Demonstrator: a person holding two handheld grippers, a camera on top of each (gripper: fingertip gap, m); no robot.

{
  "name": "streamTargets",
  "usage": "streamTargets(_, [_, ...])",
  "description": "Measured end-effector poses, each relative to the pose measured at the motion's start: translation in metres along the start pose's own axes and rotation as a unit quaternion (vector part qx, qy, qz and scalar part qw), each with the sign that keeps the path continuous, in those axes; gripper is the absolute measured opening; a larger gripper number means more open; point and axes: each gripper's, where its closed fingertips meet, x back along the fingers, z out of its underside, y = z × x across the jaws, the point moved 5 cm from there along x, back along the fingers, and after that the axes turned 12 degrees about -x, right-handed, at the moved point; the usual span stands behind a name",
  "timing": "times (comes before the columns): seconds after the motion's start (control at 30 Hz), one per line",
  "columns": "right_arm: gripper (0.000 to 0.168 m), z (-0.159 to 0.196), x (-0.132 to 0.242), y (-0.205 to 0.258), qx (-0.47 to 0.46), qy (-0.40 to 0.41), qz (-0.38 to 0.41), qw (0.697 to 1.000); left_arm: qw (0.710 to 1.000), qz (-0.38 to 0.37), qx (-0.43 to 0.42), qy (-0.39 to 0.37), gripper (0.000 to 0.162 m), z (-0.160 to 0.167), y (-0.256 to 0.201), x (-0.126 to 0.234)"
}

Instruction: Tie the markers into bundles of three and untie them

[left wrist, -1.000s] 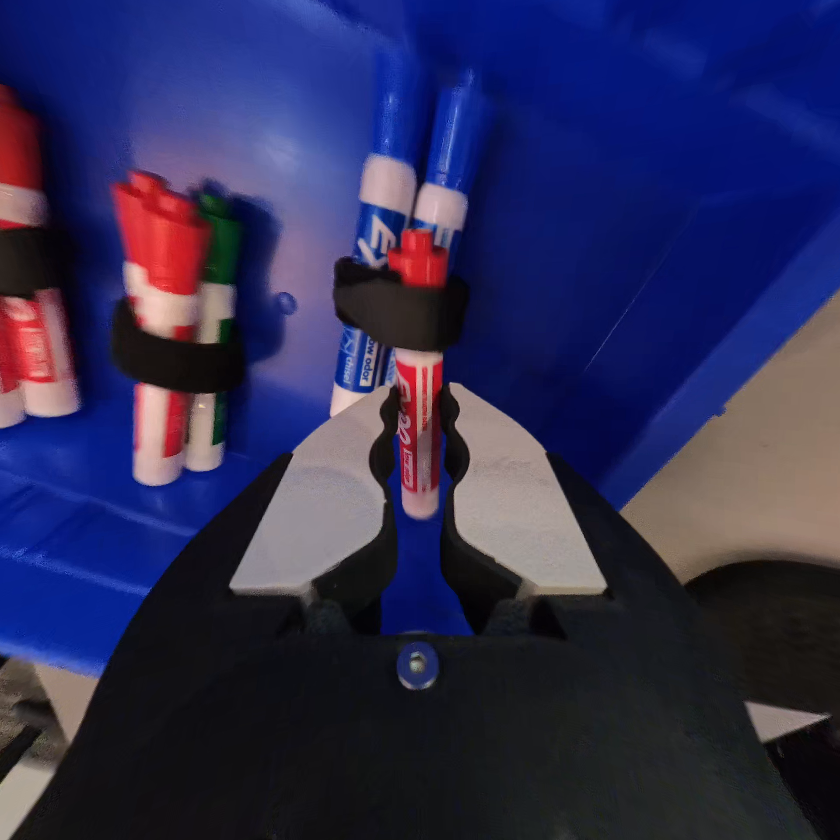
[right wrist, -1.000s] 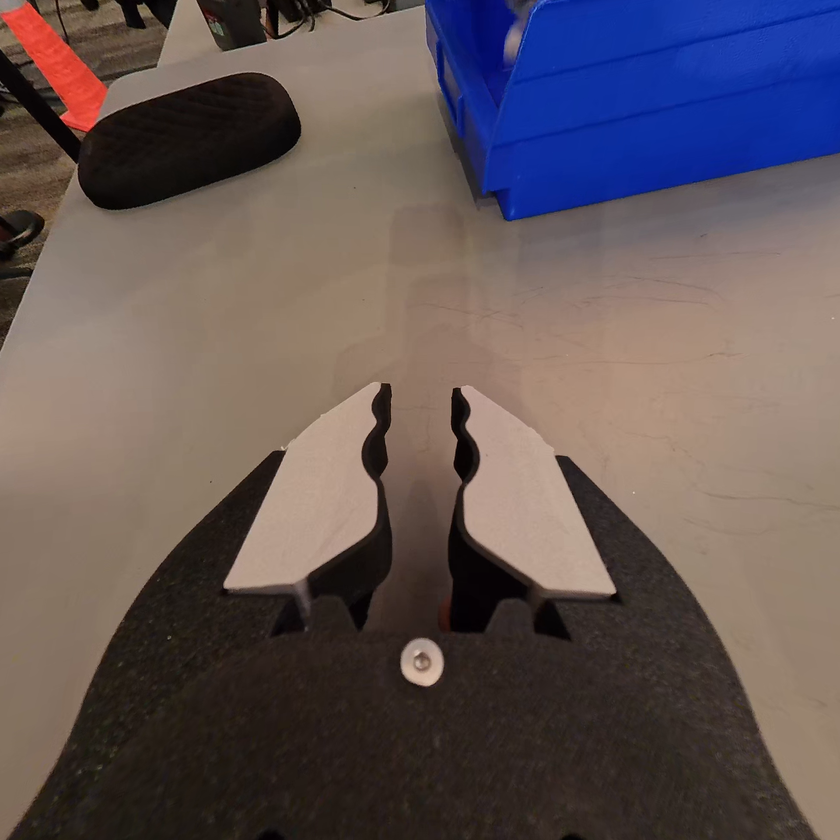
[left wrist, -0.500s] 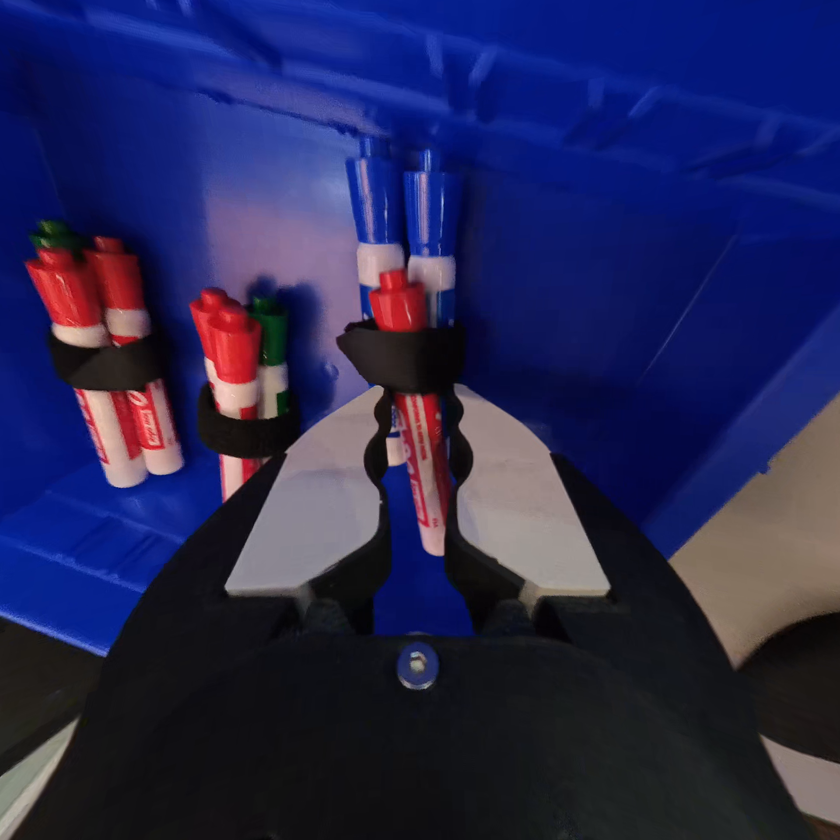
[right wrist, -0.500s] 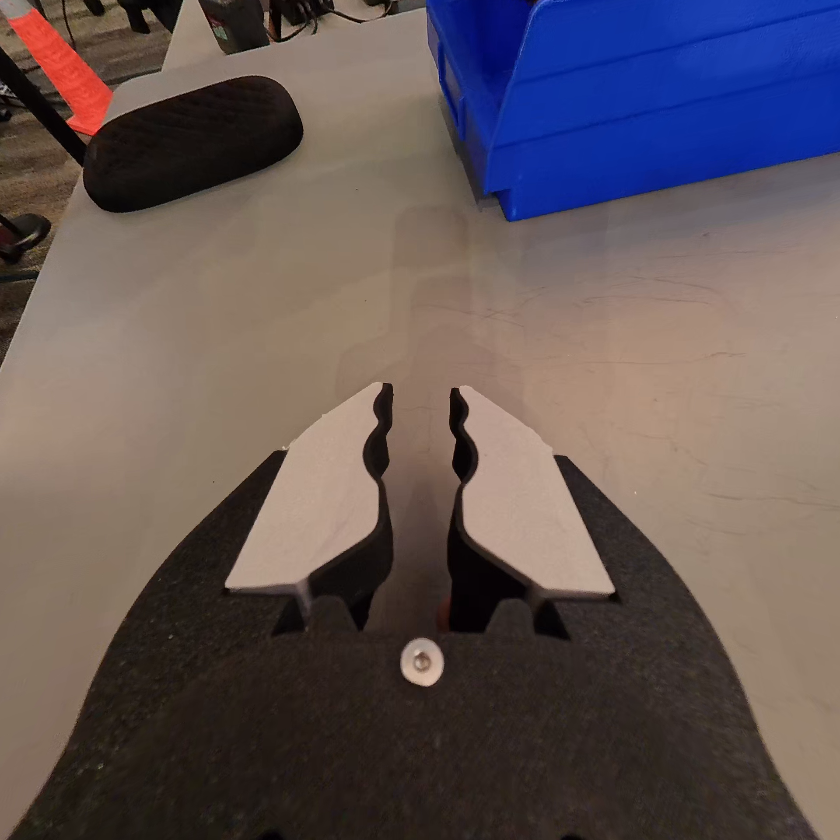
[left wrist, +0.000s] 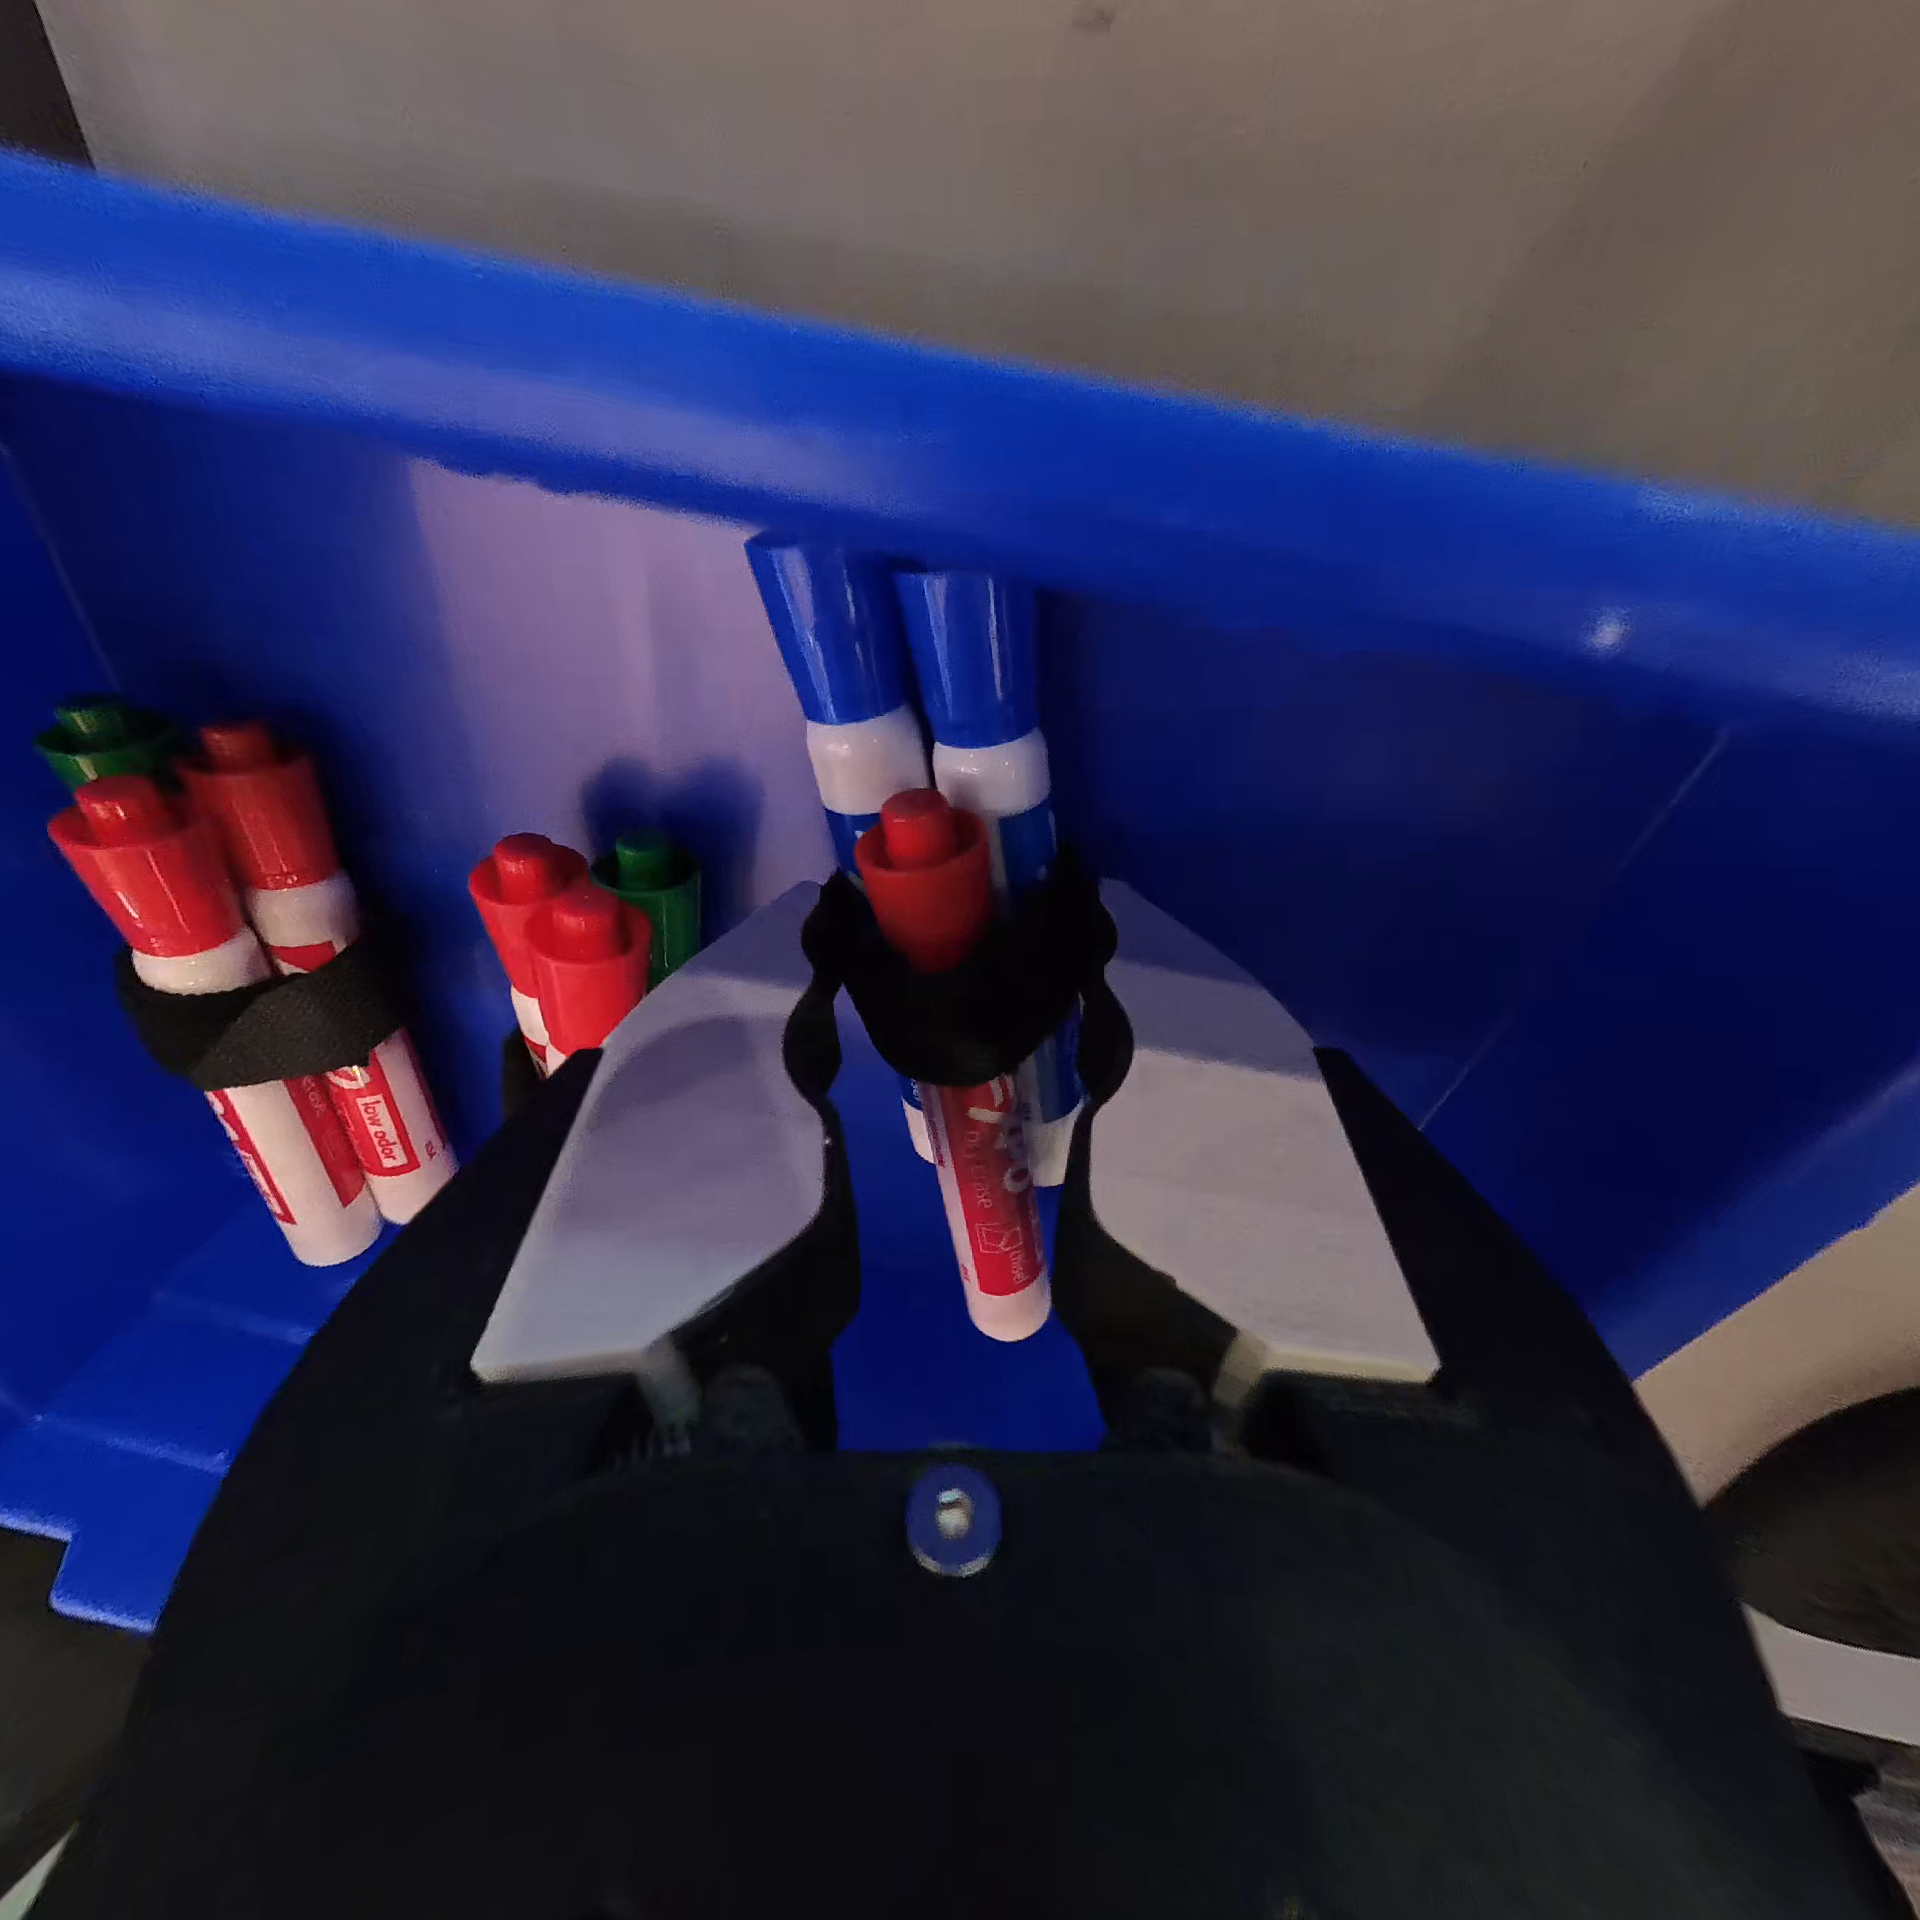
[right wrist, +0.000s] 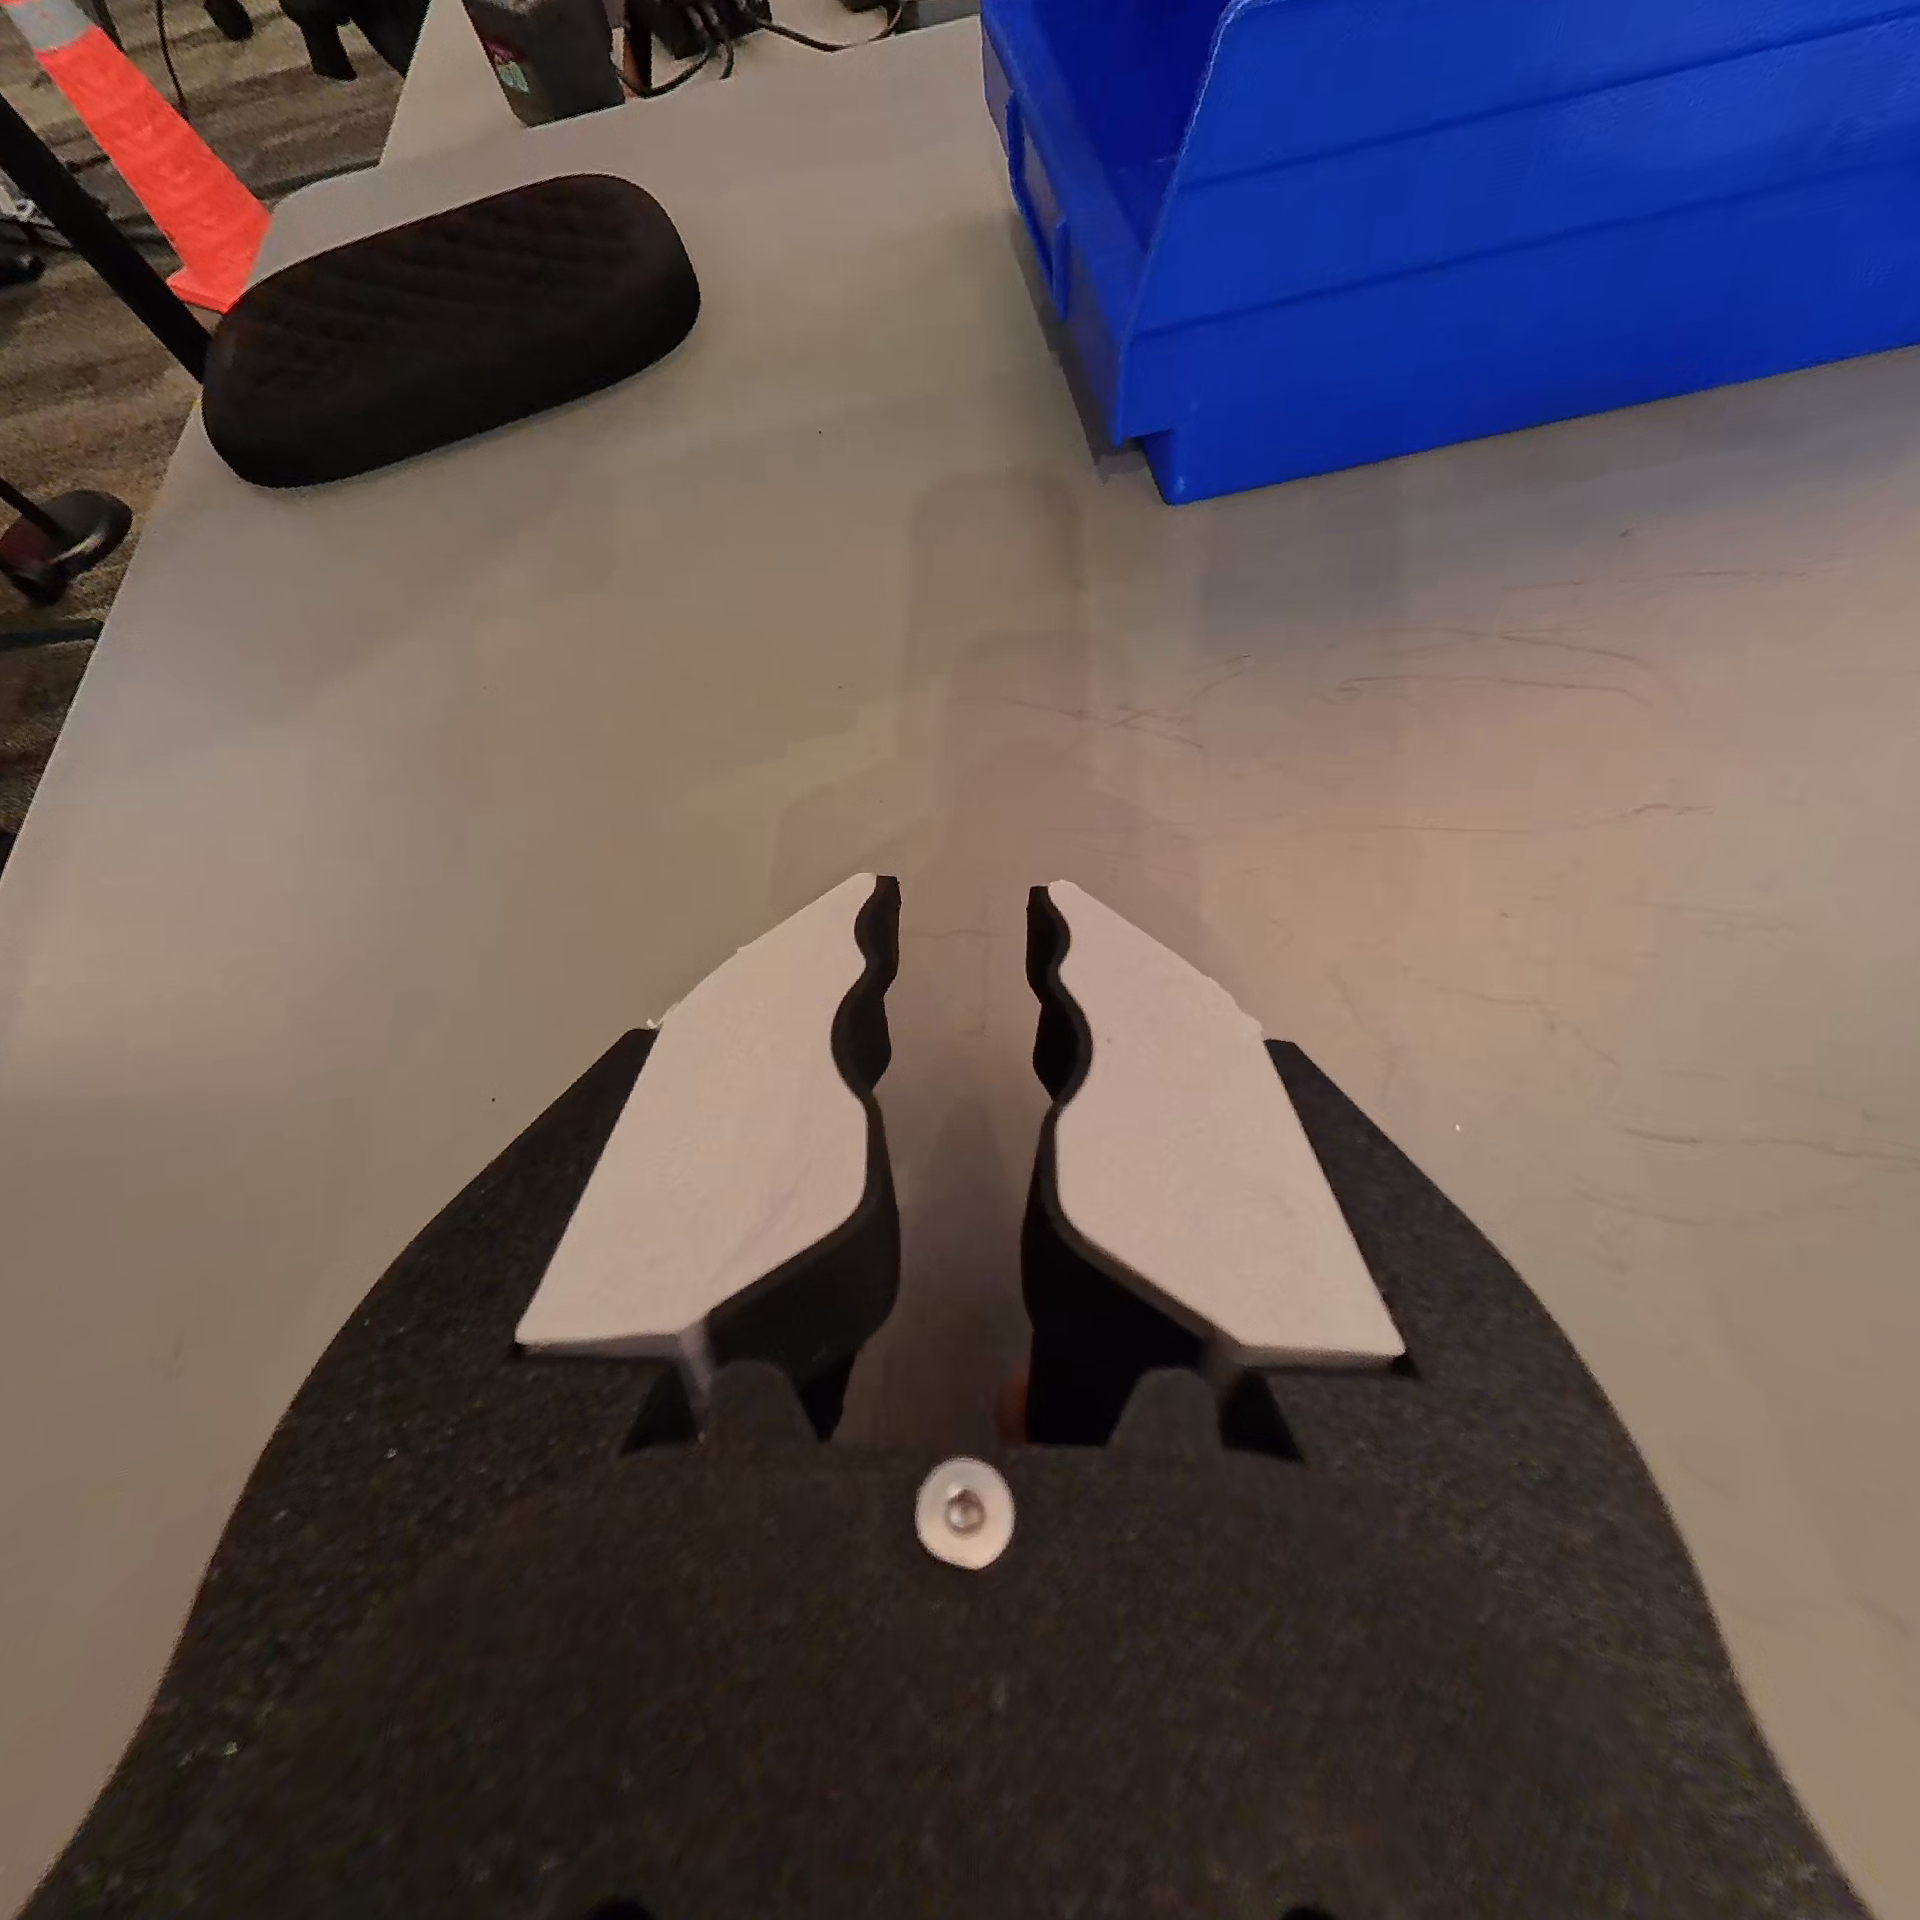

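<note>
Left wrist view only: the left gripper (left wrist: 956, 956) is inside the blue bin (left wrist: 1039, 468), its fingers (left wrist: 686, 1122) spread either side of a strapped bundle (left wrist: 951, 997) of one red and two blue markers, bound by a black strap; whether they press on it cannot be told. Two more strapped bundles (left wrist: 260, 997) (left wrist: 577, 935) lie to the left in the bin.

Right wrist view only: the right gripper (right wrist: 961, 894) is above the bare grey desk (right wrist: 520, 779), fingers slightly apart and empty, the bin's outer wall (right wrist: 1507, 312) ahead-right and a black pad (right wrist: 447, 322) ahead-left.

Compared with 0.5 s ago, the left fingers have spread wider and the bundle sits deeper between them. The right gripper is unchanged.
</note>
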Motion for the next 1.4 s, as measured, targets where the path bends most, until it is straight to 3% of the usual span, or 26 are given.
streamTargets(0.53, [0.023, 0.000, 0.000, 0.000, -0.003, 0.000, -0.002, 1.000, 0.999, -0.014, 0.030, -0.007, 0.041, 0.015, -0.016, 0.019])
streamTargets(0.73, [0.024, -0.001, 0.001, -0.001, -0.007, -0.005, -0.006, 1.000, 0.997, -0.046, 0.059, -0.019, 0.042, 0.028, -0.024, 0.068])
streamTargets(0.87, [0.025, -0.003, 0.004, -0.001, -0.015, -0.019, -0.016, 1.000, 0.990, -0.070, 0.089, -0.078, 0.042, 0.017, -0.035, 0.116])
streamTargets(1.03, [0.026, -0.004, 0.013, -0.008, -0.042, -0.040, -0.026, 0.998, 0.962, -0.089, 0.131, -0.221, 0.041, -0.024, -0.058, 0.163])
streamTargets(1.2, [0.026, 0.002, 0.034, -0.021, -0.071, -0.055, -0.019, 0.996, 0.916, -0.090, 0.144, -0.363, 0.041, -0.092, -0.084, 0.184])
streamTargets(1.4, [0.026, 0.015, 0.067, -0.043, -0.093, -0.076, 0.016, 0.993, 0.883, -0.061, 0.127, -0.448, 0.041, -0.171, -0.116, 0.149])
